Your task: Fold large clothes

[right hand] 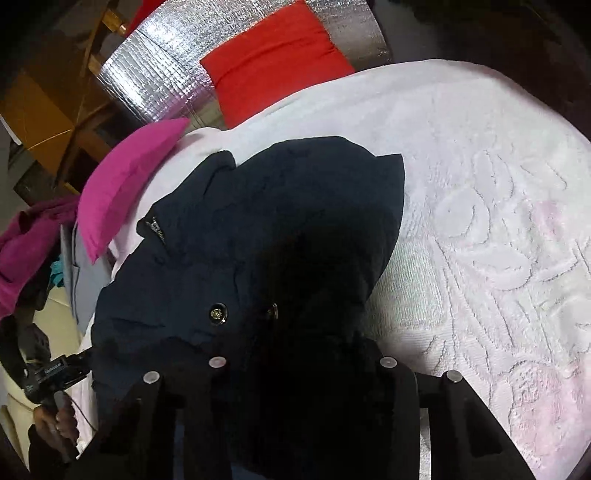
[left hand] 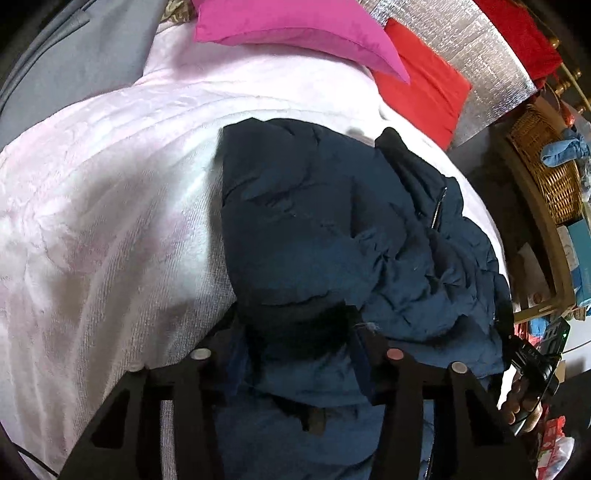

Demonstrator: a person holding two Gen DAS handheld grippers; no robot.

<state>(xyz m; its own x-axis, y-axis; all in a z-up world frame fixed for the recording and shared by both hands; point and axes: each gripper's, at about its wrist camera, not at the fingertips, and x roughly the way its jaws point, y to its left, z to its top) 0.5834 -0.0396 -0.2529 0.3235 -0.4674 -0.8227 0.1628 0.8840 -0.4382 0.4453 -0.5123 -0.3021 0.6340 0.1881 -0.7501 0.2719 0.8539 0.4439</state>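
Observation:
A dark navy puffer jacket (left hand: pixel 332 229) lies bunched on a pale pink textured blanket (left hand: pixel 92 221) on the bed. It also shows in the right wrist view (right hand: pixel 258 229), with a gold snap button (right hand: pixel 218 314) and a zipper. My left gripper (left hand: pixel 295 350) is at the jacket's near edge, with dark fabric filling the space between its jaws. My right gripper (right hand: pixel 303 358) is also at the near edge, its jaws buried in dark fabric. The fingertips of both are hidden by cloth.
A magenta pillow (left hand: pixel 295 29) and a red pillow (left hand: pixel 424 81) lie at the head of the bed against a silver quilted headboard (left hand: pixel 480 55). A wicker basket (left hand: pixel 546 158) stands on a wooden shelf to the right. The blanket (right hand: pixel 498 240) spreads out right of the jacket.

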